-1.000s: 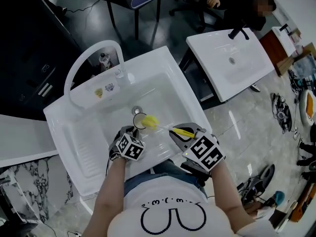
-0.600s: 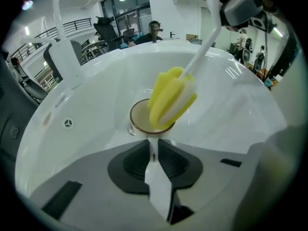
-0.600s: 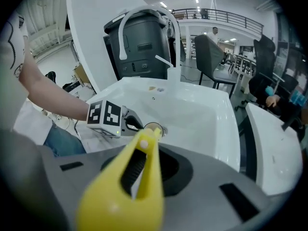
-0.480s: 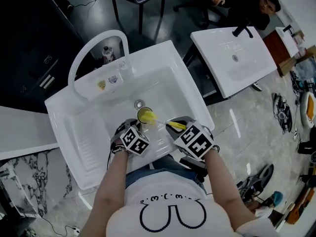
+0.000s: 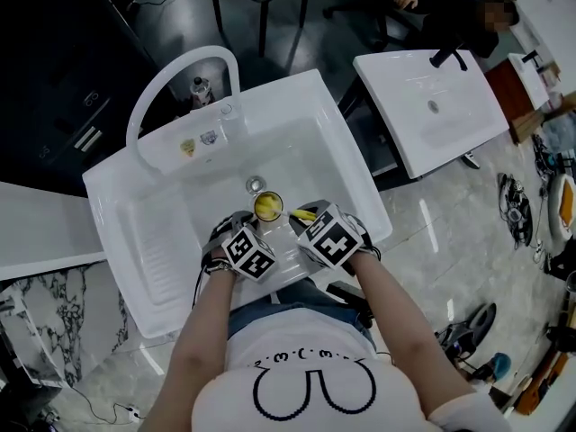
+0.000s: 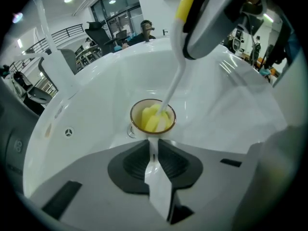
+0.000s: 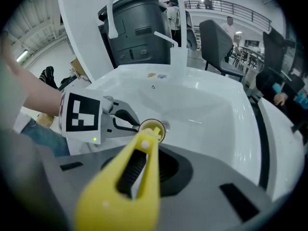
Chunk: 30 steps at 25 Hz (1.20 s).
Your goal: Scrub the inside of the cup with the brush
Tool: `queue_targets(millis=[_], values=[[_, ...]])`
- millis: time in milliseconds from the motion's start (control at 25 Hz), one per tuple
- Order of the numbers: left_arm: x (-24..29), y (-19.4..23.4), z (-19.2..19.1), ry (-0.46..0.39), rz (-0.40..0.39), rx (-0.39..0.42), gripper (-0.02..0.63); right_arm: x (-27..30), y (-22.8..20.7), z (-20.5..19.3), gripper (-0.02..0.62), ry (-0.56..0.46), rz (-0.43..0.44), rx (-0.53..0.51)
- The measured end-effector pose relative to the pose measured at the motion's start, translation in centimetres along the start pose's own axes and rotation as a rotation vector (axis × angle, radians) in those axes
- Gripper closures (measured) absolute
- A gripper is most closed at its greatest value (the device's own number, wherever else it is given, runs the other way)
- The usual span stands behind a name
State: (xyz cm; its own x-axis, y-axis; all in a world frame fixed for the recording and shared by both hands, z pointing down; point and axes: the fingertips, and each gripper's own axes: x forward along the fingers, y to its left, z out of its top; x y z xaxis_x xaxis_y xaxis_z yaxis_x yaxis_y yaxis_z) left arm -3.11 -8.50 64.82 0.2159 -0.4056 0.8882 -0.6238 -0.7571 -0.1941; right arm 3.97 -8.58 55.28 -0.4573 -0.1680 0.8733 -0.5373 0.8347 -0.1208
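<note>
Progress, as I judge it, has reached the scrubbing step itself: the brush (image 6: 173, 79) has its yellow sponge head down inside the cup (image 6: 153, 116), which stands upright on the floor of the white sink (image 5: 342, 151), just ahead of the left gripper (image 6: 153, 147). That gripper's fingers are closed together on the cup's white handle, which runs back from the rim into the narrow slot between the pads. The right gripper (image 7: 139, 170) comes in from above and beside the cup, its fingers clamped on the brush's yellow grip, and the thin white stem slants from its fingertips down to the cup's mouth. So the holding and the insertion are done. What is left is the rubbing round the walls and bottom, and then taking the brush out. How much of the inside has been cleaned cannot be told — the sponge fills the cup and hides its bottom and most of its wall. In the head view the marker cubes cover both pairs of fingers. In the right gripper view the blurred yellow grip hides the pads, and the drain (image 5: 255, 185) beyond the cup is partly hidden.
</note>
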Motion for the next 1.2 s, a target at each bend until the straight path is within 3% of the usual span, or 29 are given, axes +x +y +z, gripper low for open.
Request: queue_targets(millis=[200, 440, 680, 960, 1200], values=[[0.0, -0.2, 0.2, -0.002, 0.005, -0.020, 0.540, -2.9, 0.7, 0.2, 0.557, -0.024, 0.023, 0.013], [-0.1, 0.1, 0.2, 0.001, 0.009, -0.021, 0.540, -6.2, 0.4, 0.3, 0.556, -0.108, 0.081, 0.235], [-0.1, -0.2, 0.2, 0.006, 0.015, 0.006, 0.540, -4.4, 0.3, 0.2, 0.555, -0.117, 0.103, 0.322], [-0.2, -0.2, 0.2, 0.011, 0.036, 0.053, 0.540, 0.0, 0.5, 0.5, 0.555, -0.076, 0.090, 0.298], [-0.2, -0.5, 0.1, 0.023, 0.032, 0.074, 0.540, -1.3, 0.2, 1.2, 0.555, -0.123, 0.057, 0.271]])
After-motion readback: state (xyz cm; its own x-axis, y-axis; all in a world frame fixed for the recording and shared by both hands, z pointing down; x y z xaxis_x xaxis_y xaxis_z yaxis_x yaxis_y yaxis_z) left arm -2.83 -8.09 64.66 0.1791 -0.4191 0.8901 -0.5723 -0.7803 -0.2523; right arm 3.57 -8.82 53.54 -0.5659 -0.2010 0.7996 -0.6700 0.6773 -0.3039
